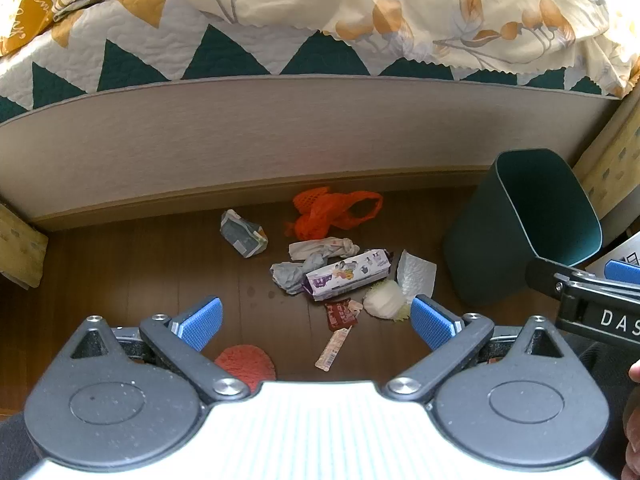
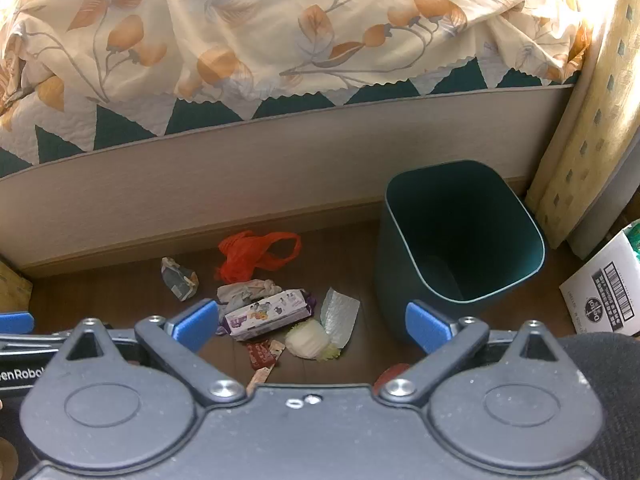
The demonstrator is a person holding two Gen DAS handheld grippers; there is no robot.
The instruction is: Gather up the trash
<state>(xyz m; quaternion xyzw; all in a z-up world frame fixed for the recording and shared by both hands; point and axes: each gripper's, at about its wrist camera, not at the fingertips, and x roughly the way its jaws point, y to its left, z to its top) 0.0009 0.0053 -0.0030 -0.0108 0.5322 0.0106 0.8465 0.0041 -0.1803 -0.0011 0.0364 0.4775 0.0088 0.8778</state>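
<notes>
Trash lies on the wooden floor beside the bed: an orange net bag (image 1: 330,212) (image 2: 256,254), a crumpled grey packet (image 1: 244,233) (image 2: 179,278), a white and purple wrapper (image 1: 347,275) (image 2: 267,314), crumpled tissues (image 1: 322,249), a white paper sheet (image 1: 416,276) (image 2: 339,312), a cabbage piece (image 1: 386,301) (image 2: 309,339), a small red wrapper (image 1: 340,315) (image 2: 261,354) and a label strip (image 1: 333,349). A dark green bin (image 1: 528,224) (image 2: 460,248) stands to the right, open and empty. My left gripper (image 1: 316,322) and right gripper (image 2: 312,326) hang open above the trash, holding nothing.
The bed with a patterned quilt (image 1: 280,40) and its pale side panel (image 2: 240,168) runs behind the trash. A cardboard box (image 2: 608,280) sits at the right. A red fuzzy item (image 1: 246,362) lies on the floor near me. The right gripper's body (image 1: 592,304) shows in the left wrist view.
</notes>
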